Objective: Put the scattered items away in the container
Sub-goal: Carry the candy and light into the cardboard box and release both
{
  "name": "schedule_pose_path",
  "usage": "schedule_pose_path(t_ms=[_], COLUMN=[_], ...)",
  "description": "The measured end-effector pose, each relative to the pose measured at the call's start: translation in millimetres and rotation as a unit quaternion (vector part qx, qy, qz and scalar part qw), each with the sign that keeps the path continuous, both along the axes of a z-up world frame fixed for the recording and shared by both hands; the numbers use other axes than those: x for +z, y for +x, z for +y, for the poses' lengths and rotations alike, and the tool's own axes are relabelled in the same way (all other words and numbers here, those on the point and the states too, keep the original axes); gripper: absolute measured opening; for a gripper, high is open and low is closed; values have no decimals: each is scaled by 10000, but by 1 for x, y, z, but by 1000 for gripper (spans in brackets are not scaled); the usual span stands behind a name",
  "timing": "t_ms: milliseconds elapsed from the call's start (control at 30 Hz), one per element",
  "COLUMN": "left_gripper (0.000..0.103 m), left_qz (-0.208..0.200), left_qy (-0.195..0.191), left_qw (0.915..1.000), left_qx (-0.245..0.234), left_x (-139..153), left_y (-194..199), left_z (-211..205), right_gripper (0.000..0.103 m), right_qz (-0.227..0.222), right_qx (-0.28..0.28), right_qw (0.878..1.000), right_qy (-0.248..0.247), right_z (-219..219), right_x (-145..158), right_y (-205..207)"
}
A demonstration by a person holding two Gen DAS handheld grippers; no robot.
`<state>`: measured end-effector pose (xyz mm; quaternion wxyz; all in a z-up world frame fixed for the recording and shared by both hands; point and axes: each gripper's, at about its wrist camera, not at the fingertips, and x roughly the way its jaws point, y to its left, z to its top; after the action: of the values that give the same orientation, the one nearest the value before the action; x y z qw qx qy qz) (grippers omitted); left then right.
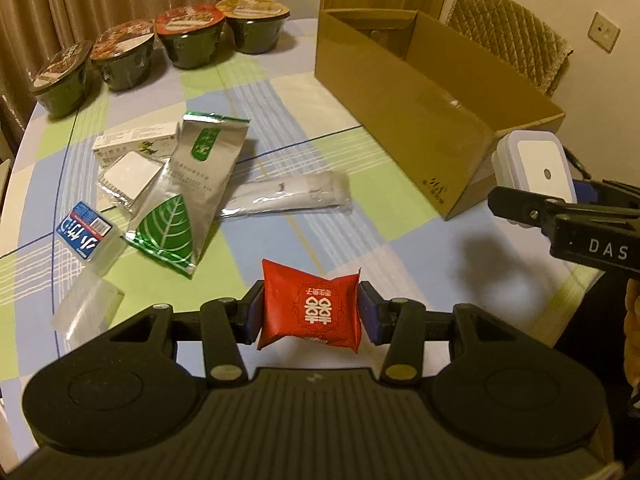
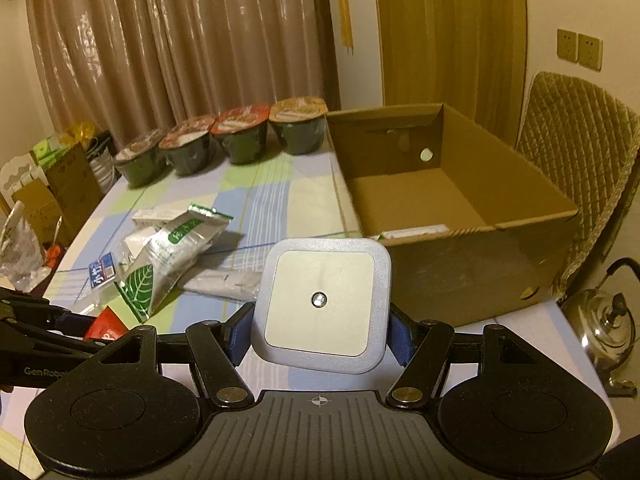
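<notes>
Both loaded, so just the drop-off to get right. Left gripper (image 1: 311, 312) pinching a red candy pouch (image 1: 310, 312) by its two side edges, blue pads (image 1: 256, 312) pressed in, pouch hanging clear of the checked tablecloth (image 1: 280, 92). Right gripper (image 2: 320, 332) clamped on a white square night-light plug (image 2: 324, 304), face toward the camera, held near the front corner of the cardboard box (image 2: 472, 276). Same plug also showing in the left wrist view, just beside that box corner.

Box open on top, sitting on the right half of the table, floor looking mostly bare apart from something pale along the near wall, can't tell what.

Tips for doing this well, just my take:
- Go right side first, already closest. Lift over the near wall before moving in, otherwise probably clipping the cardboard edge.
- Lower well inside before letting go; hard plastic likely to bounce or skid.
- Bring the pouch in after, aiming for a different patch of the floor so no landing on the plug.
- Keep the two grippers apart over the opening, plenty of room but easy to knock together.

Still scattered on the left: silver tea bag with green leaf (image 1: 188, 200), clear-wrapped grey pack (image 1: 288, 194), blue-labelled packet (image 1: 82, 234), small white boxes. Four noodle bowls (image 1: 188, 38) lined up along the far edge.
</notes>
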<state>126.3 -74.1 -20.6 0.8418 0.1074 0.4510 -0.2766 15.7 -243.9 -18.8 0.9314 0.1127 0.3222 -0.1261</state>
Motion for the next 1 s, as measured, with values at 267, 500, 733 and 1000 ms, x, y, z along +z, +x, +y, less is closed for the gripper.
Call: schedule_pose_path(t_ms=[267, 500, 733, 1000], left_gripper=[43, 43, 43, 43], left_qz=[-88, -212, -356, -392], left_qy=[-98, -179, -393, -794], left_qw=[9998, 9992, 9978, 9956], left_qx=[-127, -298, -402, -305], left_x=[16, 32, 54, 74], left_y=[-10, -9, 5, 34], left_z=[-25, -58, -104, -159], right_gripper=[69, 69, 69, 69], right_qz=[-181, -325, -309, -213], right_qx=[-129, -272, -119, 574], right_qw=[9997, 9989, 9987, 9951], right_qy=[-98, -219, -380, -777], right_z=[-18, -51, -98, -143], right_x=[18, 33, 47, 51], right_y=[-15, -19, -8, 20])
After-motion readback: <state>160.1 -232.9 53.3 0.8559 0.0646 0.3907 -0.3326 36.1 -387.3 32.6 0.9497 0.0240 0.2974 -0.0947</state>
